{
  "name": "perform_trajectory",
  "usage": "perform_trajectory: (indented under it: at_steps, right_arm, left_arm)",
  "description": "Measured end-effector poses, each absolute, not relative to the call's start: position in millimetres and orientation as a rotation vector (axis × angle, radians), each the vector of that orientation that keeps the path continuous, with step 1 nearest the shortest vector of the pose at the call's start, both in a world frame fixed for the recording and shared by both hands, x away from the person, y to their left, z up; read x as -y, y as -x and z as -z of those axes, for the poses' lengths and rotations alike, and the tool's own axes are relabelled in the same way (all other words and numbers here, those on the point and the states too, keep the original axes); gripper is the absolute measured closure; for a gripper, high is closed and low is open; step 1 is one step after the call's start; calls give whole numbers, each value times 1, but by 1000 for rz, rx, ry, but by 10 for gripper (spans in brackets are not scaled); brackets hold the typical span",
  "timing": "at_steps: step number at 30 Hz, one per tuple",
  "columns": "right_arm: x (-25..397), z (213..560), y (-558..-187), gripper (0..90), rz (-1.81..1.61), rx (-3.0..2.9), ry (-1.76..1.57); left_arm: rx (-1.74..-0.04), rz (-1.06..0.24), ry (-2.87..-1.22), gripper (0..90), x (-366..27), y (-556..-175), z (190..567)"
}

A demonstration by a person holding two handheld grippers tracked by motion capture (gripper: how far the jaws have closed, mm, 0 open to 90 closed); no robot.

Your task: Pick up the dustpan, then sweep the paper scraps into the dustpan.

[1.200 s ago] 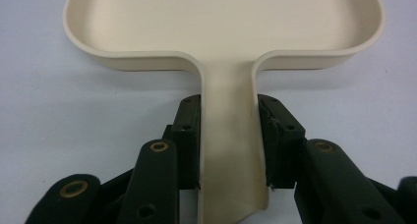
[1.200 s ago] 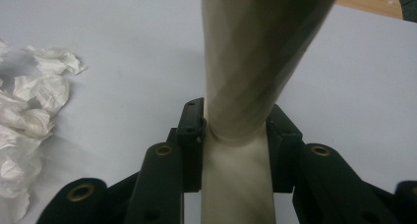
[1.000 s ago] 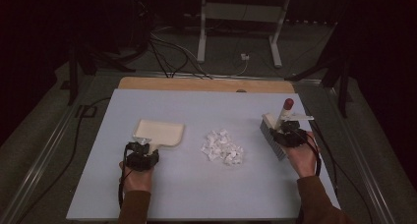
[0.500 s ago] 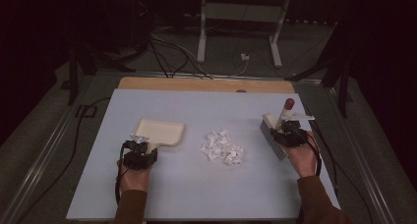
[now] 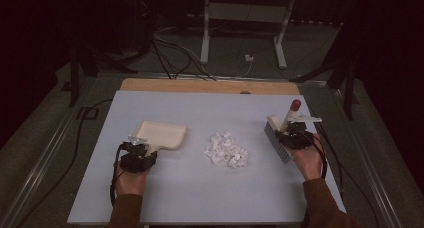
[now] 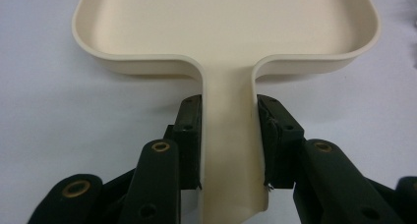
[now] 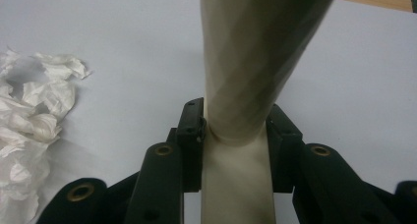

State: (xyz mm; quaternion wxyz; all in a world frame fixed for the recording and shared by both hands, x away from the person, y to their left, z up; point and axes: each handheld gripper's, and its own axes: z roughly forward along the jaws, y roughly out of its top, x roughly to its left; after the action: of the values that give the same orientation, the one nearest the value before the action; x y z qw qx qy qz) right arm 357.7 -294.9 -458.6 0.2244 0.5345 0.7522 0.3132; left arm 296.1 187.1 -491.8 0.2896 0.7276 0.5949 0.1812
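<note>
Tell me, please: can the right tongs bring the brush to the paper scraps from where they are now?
Probably yes. The right tongs are shut on the brush, and only bare table lies between it and the paper scraps. The dustpan, held by the left tongs, sits beyond the scraps.

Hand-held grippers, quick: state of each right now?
Left hand-held gripper: shut on the dustpan handle.
Right hand-held gripper: shut on the brush handle.

High overhead view facing forward; 2 close claw-mounted views, shared table [image 5: 200, 188].
</note>
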Motion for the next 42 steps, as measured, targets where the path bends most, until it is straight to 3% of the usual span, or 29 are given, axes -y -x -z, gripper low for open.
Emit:
perform_trajectory:
  at_steps: [23, 42]
  right_arm:
    - [299, 459, -358, 671, -889, -2070, -1507]
    - [300, 458, -359, 670, -894, -2066, -1519]
  left_arm:
    - [-1338, -466, -2021, 666, -205, -292, 476]
    - [-1054, -446, -2218, 665, -212, -294, 463]
